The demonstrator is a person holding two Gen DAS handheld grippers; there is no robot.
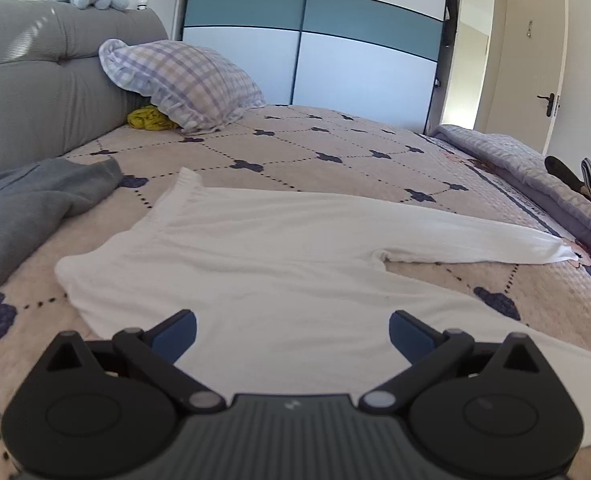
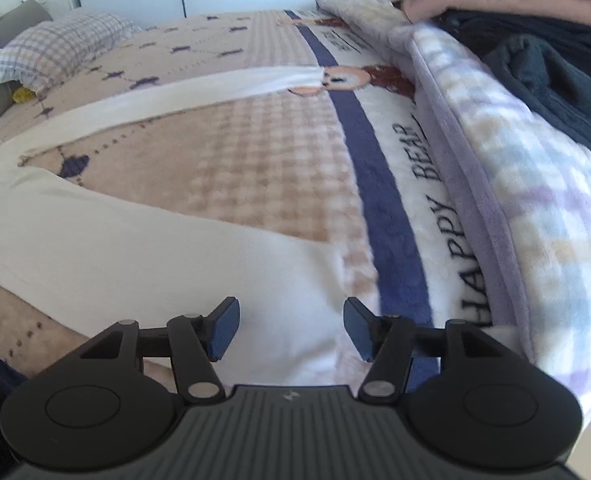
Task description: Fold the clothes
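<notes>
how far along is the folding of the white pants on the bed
Done: the white pants lie spread flat on the bedspread, legs apart, with no fold visible. In hand: nothing. The left gripper and right gripper are both open above the fabric, the right near one leg end. Left: every fold of the pants, and the rumpled grey garment beside them looks unfolded too.
</notes>
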